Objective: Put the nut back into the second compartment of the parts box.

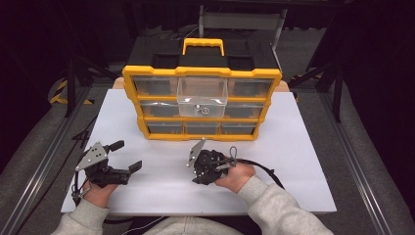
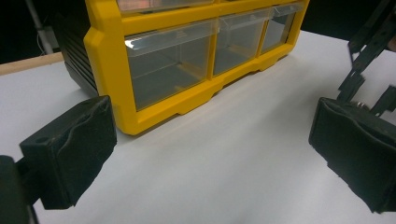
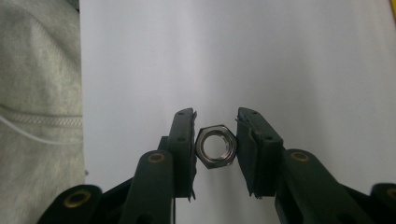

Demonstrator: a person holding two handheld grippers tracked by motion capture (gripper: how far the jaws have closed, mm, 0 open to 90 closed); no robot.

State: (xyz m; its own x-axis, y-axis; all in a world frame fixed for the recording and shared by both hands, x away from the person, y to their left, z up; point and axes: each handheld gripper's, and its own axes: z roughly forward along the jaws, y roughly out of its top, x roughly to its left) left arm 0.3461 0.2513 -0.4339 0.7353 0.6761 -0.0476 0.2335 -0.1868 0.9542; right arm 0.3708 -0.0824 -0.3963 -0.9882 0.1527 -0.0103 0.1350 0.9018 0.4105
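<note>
A steel hex nut (image 3: 215, 146) sits pinched between the two black pads of my right gripper (image 3: 215, 140), which is shut on it over the white table (image 3: 233, 56). In the high view the right gripper (image 1: 198, 171) is near the table's front, a little right of centre and in front of the yellow drawer organizer (image 1: 201, 72). My left gripper (image 1: 126, 156) rests at the front left with its jaws wide apart. Nothing lies between its pads (image 2: 74, 149), and it faces the organizer's bottom-left corner (image 2: 112, 56).
The organizer's top-middle clear drawer (image 1: 202, 93) is pulled out, with a small metal part (image 1: 201, 109) inside; the other drawers are pushed in. A grey sleeve (image 3: 37, 93) lies left of the right gripper. Bare white table (image 1: 161, 196) stretches between the two hands.
</note>
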